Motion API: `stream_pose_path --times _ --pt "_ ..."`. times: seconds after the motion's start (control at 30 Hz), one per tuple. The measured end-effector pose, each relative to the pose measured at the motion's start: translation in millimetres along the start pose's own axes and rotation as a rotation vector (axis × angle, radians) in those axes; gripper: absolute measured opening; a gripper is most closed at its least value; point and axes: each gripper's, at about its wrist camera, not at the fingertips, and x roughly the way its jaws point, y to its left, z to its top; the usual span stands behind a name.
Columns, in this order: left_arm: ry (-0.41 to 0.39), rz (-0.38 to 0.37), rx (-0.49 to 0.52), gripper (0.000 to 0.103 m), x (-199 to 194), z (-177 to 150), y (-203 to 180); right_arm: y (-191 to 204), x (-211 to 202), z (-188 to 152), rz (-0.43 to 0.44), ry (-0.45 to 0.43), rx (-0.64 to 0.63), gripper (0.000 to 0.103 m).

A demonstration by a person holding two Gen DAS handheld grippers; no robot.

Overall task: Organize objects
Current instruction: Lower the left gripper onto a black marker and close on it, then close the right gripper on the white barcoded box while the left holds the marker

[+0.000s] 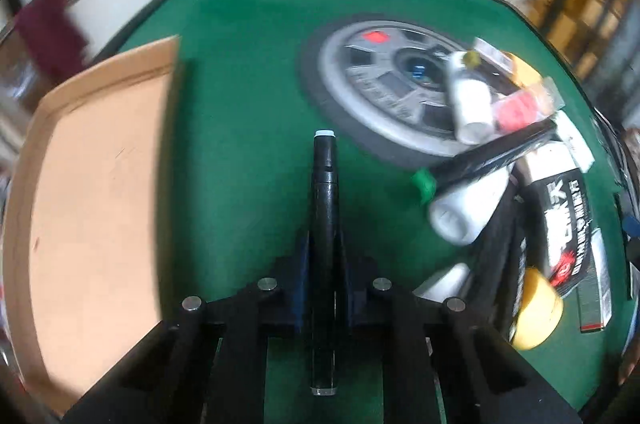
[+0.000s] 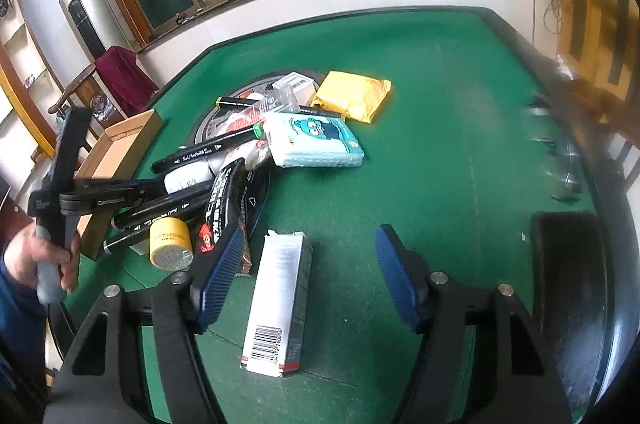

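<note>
Gripping the long black marker pen with a pale end cap (image 1: 325, 224) only along a short stretch of its barrel, the left hand-held gripper (image 1: 324, 256) is clenched on it, and that narrow hold is judged the main risk: the pen is seen running straight along the line of the fingers, so it could slide forward or pivot out if it is tilted or swung quickly toward the shallow brown cardboard box (image 1: 100, 184). The box is seen just to the left of the pen over the green felt tabletop (image 1: 240, 64), and its near wall could be struck by the pen's tip if the pen is carried across too low.

A second risk is judged at the pile of clutter (image 1: 500, 164) to the right, where black markers, white tubes and a yellow roll are heaped against a grey round disc (image 1: 380, 80); a sideways sweep could knock them.

The right hand-held gripper (image 2: 310, 280) is seen released, with its blue-padded jaws standing apart on either side of a white rectangular carton with a barcode (image 2: 280, 304), which lies flat on the tabletop between them and is not pressed. If the jaws are closed off-centre, the carton could be pushed askew rather than caught.
</note>
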Motion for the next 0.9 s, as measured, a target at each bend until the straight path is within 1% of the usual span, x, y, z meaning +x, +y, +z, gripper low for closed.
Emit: stream_pose_path --times 0.07,0.2,0.3,0.4,0.43,0.47,0.5,0.53,0.57,0.63,0.7,0.83,0.9 --pt "-0.02 0.014 -0.01 0.012 -3 -10 -1 0 3 -1 -0.001 0.026 0.002 0.067" --pt "-0.033 0.048 -0.003 0.012 -3 -12 -6 5 12 -6 0.014 0.087 -0.015 0.067" --pt "-0.042 0.048 -0.007 0.012 -2 -15 -5 13 17 -12 -0.007 0.115 -0.051 0.067" --pt "-0.053 0.05 -0.007 0.012 -4 -18 -2 21 24 -18 -0.048 0.144 -0.105 0.067" --pt "-0.054 0.051 -0.005 0.012 -5 -16 -2 24 27 -21 -0.061 0.153 -0.124 0.059" --pt "-0.055 0.054 -0.002 0.012 -9 -13 2 27 31 -23 -0.081 0.172 -0.145 0.045" --pt "-0.057 0.058 0.0 0.013 -9 -13 0 29 35 -27 -0.102 0.196 -0.169 0.04" --pt "-0.059 0.062 0.002 0.013 -9 -13 0 35 34 -29 -0.147 0.177 -0.216 0.032" --pt "-0.059 0.065 0.003 0.013 -9 -13 -4 39 35 -32 -0.183 0.182 -0.247 0.024" --pt "-0.057 0.072 0.002 0.013 -9 -12 -5 41 33 -34 -0.19 0.173 -0.263 0.024" --pt "-0.059 0.078 -0.002 0.013 -10 -12 -7 38 29 -32 -0.171 0.157 -0.247 0.024" --pt "-0.09 0.066 -0.026 0.012 -11 -16 -5 26 7 -21 -0.118 0.06 -0.169 0.024" --pt "-0.09 0.046 -0.044 0.012 -12 -18 -3 17 2 -19 -0.088 0.042 -0.121 0.024"
